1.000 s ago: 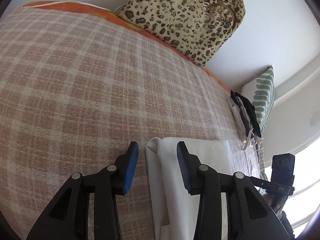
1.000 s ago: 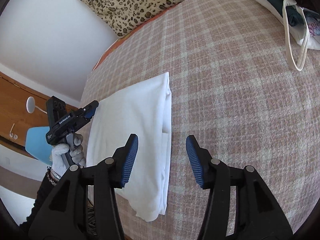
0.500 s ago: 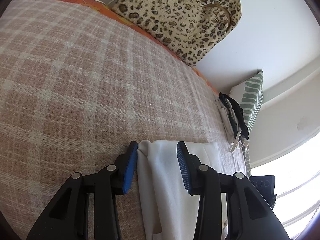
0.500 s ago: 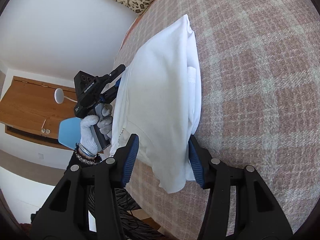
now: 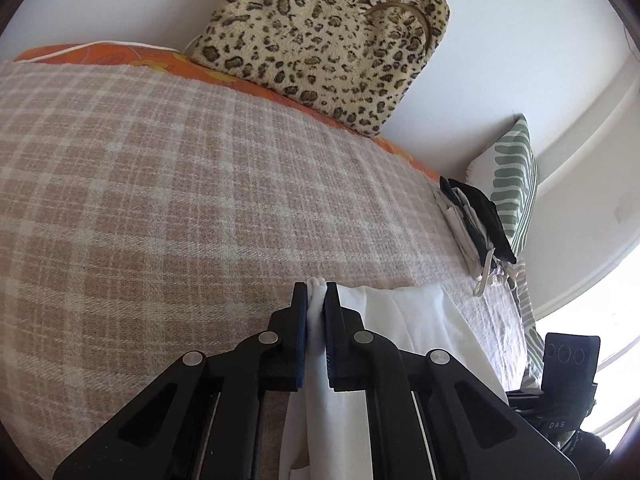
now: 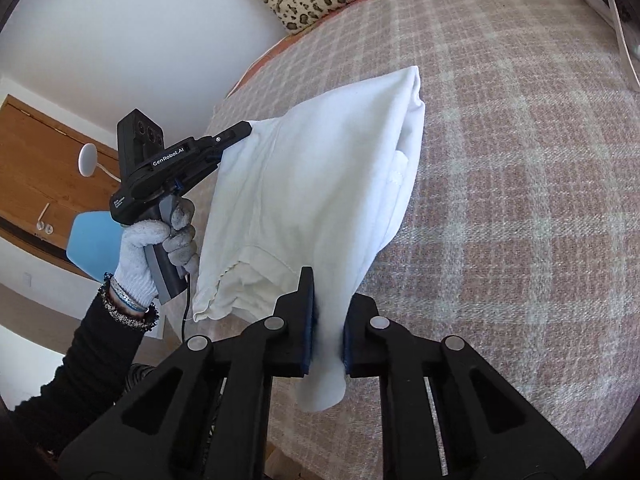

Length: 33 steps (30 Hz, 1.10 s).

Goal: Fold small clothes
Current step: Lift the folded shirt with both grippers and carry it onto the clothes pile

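A white folded garment [image 6: 320, 168] is held up at its near edge, while its far end still rests on the plaid blanket [image 6: 520, 160]. My right gripper [image 6: 328, 300] is closing its jaws, and its blue pads press on a bunched near corner of the cloth. My left gripper [image 5: 316, 292] is also closing, pinching a thin fold of the same white garment [image 5: 400, 320]. In the right wrist view the left gripper [image 6: 236, 132] grips the cloth's left corner, carried by a hand in a grey glove [image 6: 156, 240].
A leopard-print bag [image 5: 320, 28] leans on the wall behind the bed. A stack of folded clothes [image 5: 472, 220] and a green-leaf pillow [image 5: 512, 176] lie at the bed's right end. A blue chair [image 6: 92, 244] and wooden furniture stand past the left edge.
Both grippers went from open, astride the garment's near edge, to closed on it. The near edge has risen off the blanket and the cloth now hangs between them.
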Available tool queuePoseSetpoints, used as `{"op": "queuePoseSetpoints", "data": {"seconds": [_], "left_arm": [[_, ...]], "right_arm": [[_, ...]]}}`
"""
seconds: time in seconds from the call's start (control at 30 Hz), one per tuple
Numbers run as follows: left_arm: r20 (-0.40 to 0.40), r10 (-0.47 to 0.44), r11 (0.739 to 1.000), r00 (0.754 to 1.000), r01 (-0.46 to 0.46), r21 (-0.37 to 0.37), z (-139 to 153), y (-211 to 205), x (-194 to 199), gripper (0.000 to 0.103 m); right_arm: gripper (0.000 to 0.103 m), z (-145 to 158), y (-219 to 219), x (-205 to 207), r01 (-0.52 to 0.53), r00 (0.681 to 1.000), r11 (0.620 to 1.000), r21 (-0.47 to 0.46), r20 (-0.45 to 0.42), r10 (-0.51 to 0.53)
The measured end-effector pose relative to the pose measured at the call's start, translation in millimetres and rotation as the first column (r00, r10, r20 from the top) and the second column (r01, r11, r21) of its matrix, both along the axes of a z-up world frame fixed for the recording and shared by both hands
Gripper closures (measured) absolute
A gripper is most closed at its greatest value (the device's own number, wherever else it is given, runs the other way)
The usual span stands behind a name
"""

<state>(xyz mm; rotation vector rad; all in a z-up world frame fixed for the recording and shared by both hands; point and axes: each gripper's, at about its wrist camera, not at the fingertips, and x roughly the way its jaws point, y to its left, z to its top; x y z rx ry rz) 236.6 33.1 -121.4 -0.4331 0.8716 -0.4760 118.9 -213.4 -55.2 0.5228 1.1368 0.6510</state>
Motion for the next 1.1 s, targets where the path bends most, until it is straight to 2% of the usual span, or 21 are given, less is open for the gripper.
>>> {"op": "queuePoseSetpoints", "data": {"seconds": [0.2,0.47,0.8,1.1], "left_arm": [[0.121,-0.038,0.998,0.992,0.031,0.059,40,-37,-8,0.097],[0.234,-0.118,0.987,0.965,0.088,0.136,83,-108,1,0.097],[0.304,-0.26,0.962,0.917,0.218,0.165,119,-220,22,0.098],[0.358,-0.351,0.935,0.865,0.304,0.184,148,-316,55,0.098]], "right_arm": [[0.091,28,-17,-5,0.017,0.997,0.997,-0.082,0.075,-0.011],[0.092,52,-94,-5,0.116,0.985,0.988,-0.099,0.139,-0.102],[0.092,65,-204,-11,0.283,0.947,0.951,-0.126,0.193,-0.257],[0.092,93,-296,1,0.415,0.892,0.892,-0.176,0.273,-0.361]]}}
